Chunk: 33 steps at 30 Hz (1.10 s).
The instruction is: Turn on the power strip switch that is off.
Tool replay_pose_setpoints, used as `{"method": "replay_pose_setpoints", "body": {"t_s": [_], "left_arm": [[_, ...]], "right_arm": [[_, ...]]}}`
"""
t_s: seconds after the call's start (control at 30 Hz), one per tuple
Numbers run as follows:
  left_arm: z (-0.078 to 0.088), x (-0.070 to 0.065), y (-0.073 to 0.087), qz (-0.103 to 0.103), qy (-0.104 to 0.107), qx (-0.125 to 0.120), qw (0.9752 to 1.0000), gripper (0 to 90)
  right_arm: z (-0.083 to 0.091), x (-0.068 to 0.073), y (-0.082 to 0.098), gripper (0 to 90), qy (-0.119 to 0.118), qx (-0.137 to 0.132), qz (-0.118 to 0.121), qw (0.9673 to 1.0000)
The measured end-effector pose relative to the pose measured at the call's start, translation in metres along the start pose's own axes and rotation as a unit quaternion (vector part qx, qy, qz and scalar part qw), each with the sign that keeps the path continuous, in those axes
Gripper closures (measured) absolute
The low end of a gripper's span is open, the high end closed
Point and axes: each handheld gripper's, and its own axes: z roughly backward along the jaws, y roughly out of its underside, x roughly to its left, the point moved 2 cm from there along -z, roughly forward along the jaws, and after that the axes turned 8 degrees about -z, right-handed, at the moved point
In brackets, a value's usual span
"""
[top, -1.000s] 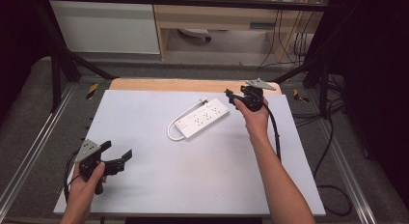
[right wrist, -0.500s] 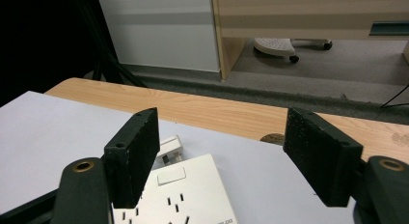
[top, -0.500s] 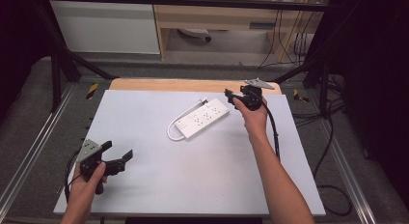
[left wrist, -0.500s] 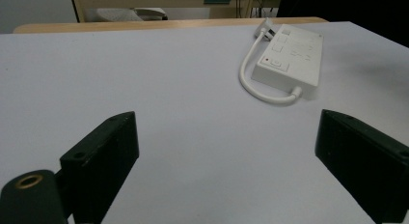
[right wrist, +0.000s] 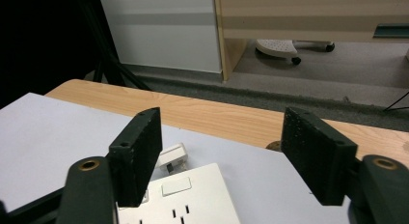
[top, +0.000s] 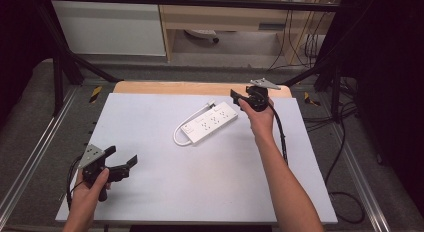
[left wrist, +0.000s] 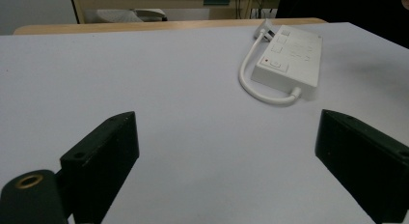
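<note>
A white power strip (top: 209,123) lies at the back middle of the white table (top: 150,117), its short cable (top: 177,138) looped round to a plug (top: 211,105) beside it. My right gripper (top: 239,99) hovers open just behind the strip's far end; in the right gripper view the strip (right wrist: 193,200) and plug (right wrist: 172,156) lie low between the wide jaws (right wrist: 224,147). At the front left corner my left gripper (top: 122,156) is open and holds nothing. In the left gripper view (left wrist: 231,161) the strip (left wrist: 289,55) lies far ahead to the right.
A wooden strip (top: 190,88) edges the table's back. Metal frame rails (top: 35,147) run along both sides, and black cables (top: 345,157) hang at the right. A cabinet (top: 110,27) and a chair base (right wrist: 279,48) stand on the floor behind.
</note>
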Motion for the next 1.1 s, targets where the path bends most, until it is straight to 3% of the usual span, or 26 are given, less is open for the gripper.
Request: {"method": "replay_pose_setpoints", "body": {"t_s": [0.63,1.1], "left_arm": [[0.000,0.000,0.000,-0.002,-0.001,-0.001,1.0000,8.3],[0.000,-0.002,0.000,-0.009,0.000,0.001,1.0000,8.3]], "right_arm": [[-0.015,0.003,0.012,41.7,0.005,0.013,0.008,0.9999],[-0.027,0.006,0.024,56.9,0.011,0.021,0.023,0.9995]]}}
